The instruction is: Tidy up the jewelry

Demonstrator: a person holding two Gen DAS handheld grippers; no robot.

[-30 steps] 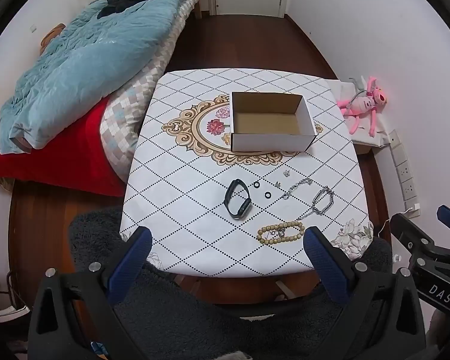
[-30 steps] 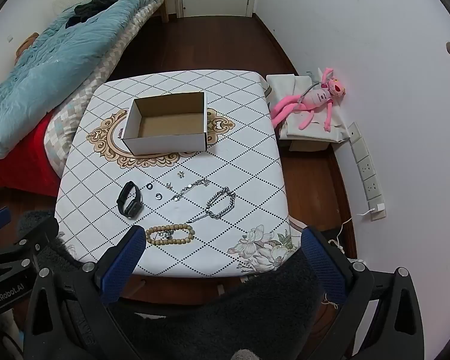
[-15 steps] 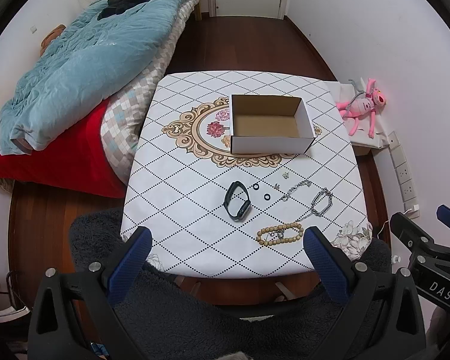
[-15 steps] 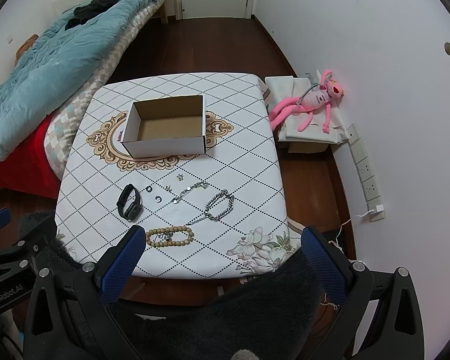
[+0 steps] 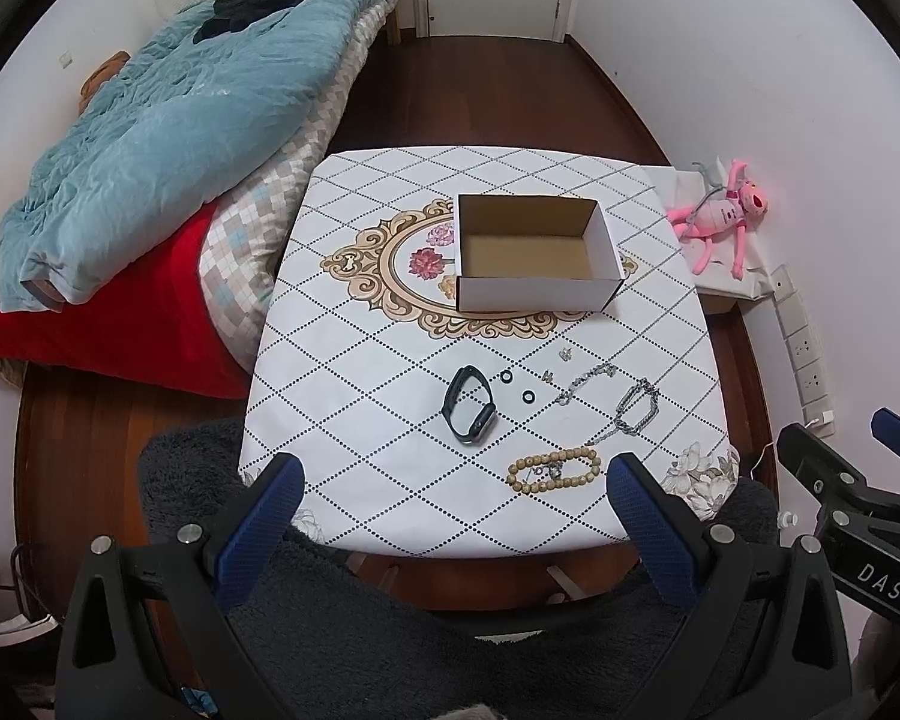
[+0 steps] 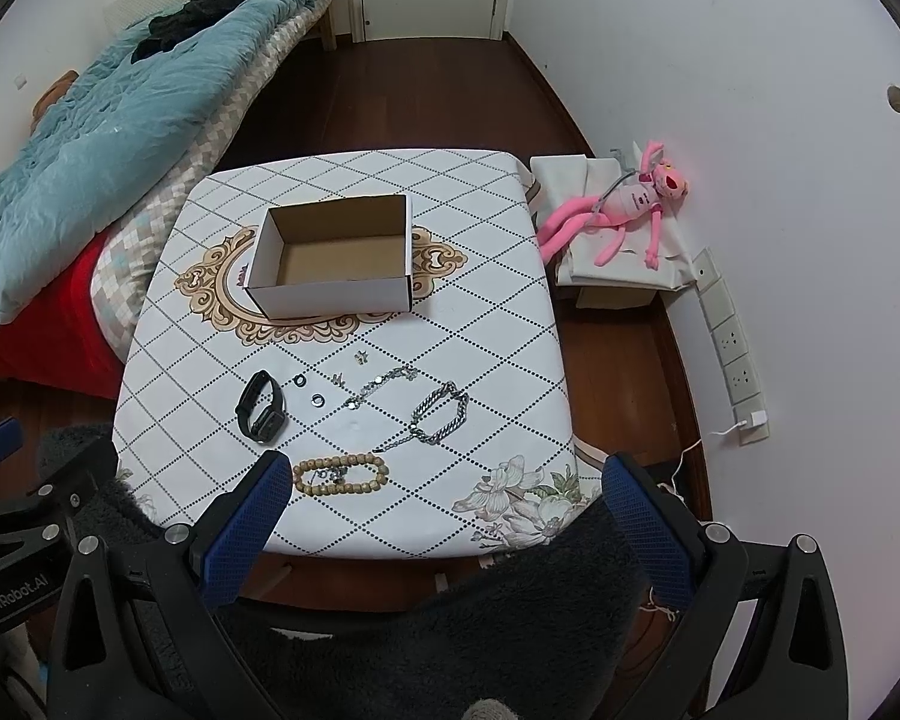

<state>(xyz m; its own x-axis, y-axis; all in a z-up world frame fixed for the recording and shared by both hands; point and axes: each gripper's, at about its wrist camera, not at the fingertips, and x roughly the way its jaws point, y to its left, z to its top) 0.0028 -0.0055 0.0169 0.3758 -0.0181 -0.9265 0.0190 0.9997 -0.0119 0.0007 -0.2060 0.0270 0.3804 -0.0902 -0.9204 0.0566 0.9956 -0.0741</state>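
An empty open cardboard box (image 5: 534, 252) (image 6: 336, 258) stands mid-table. In front of it lie a black wristband (image 5: 469, 403) (image 6: 261, 405), two small black rings (image 5: 517, 387) (image 6: 308, 390), small earrings (image 5: 565, 353), a thin silver chain (image 5: 585, 383) (image 6: 378, 384), a thick silver chain bracelet (image 5: 633, 407) (image 6: 441, 411) and a wooden bead bracelet (image 5: 555, 469) (image 6: 341, 474). My left gripper (image 5: 450, 501) and my right gripper (image 6: 441, 501) are both open and empty, held above the table's near edge.
The table (image 5: 360, 420) has a white diamond-patterned cloth. A bed with a blue quilt (image 5: 168, 120) is at the left. A pink plush toy (image 6: 624, 210) lies on a box at the right wall. A dark fuzzy seat (image 5: 450, 630) is just below the grippers.
Both views have shifted slightly back from the table, so it looks a little smaller. Nothing on the table has moved and both grippers stay open.
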